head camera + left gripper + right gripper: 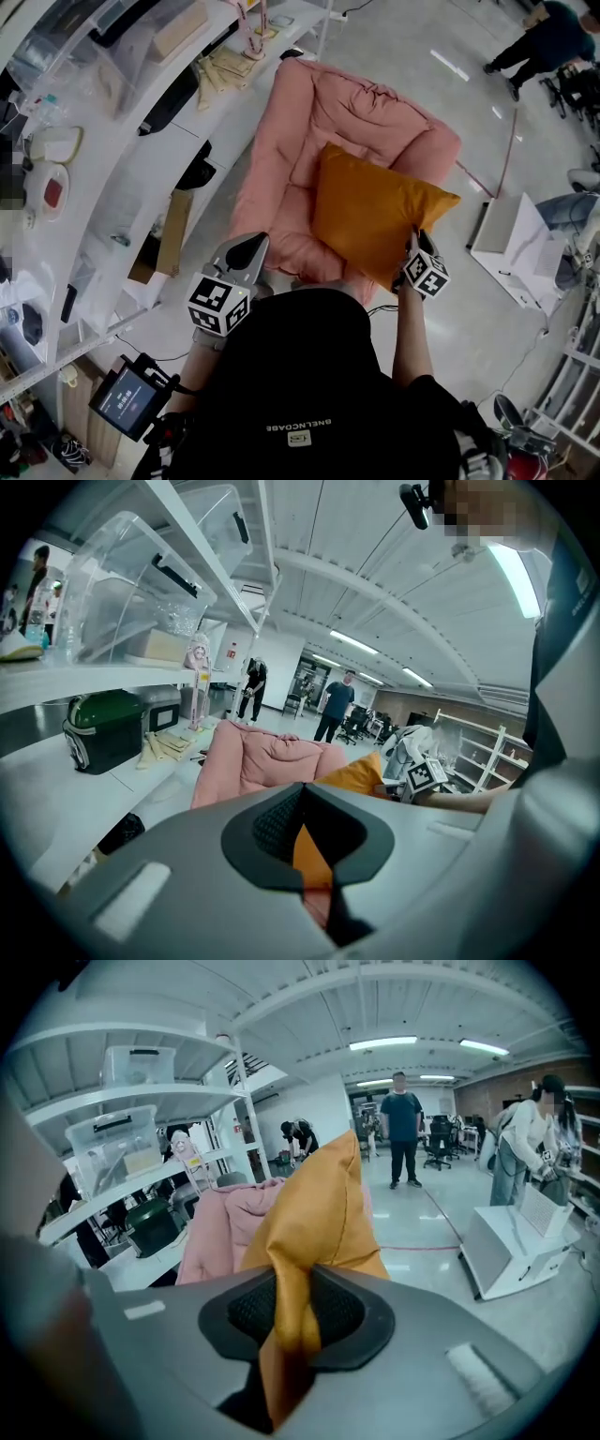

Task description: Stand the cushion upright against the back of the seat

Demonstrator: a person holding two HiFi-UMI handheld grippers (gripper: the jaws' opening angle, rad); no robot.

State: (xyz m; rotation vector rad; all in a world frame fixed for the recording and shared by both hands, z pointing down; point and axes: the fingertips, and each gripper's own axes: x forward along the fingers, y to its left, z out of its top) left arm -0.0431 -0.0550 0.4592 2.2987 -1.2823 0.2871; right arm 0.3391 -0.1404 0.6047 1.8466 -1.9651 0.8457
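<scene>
Orange fabric fills the middle of the scene: the cushion (375,211) sits corner-on over the pink padded seat (309,103), its upper part reaching toward the seat's puffy back and its right corner jutting past the seat's right arm. The right claw (414,246) is at the cushion's near right edge, and the right gripper view shows its two jaws pressed in on a bunched fold of the orange cover, the fabric squeezed between the textured pads and rising up from them in a tall peak. The left claw (246,251) hovers over the seat's near left edge, apart from the cushion; in the left gripper view its jaws stand slightly apart with nothing between them, and a strip of orange cushion and pink seat shows through the narrow gap beyond. White shelves (122,178) run along the left of the seat, carrying clear plastic bins (141,583) above and a dark green box (103,728) lower down. A small screen (127,401) sits at the person's left side. A low white stand (511,248) is on the pale floor to the right of the seat, and several people (403,1129) stand farther back in the room.
</scene>
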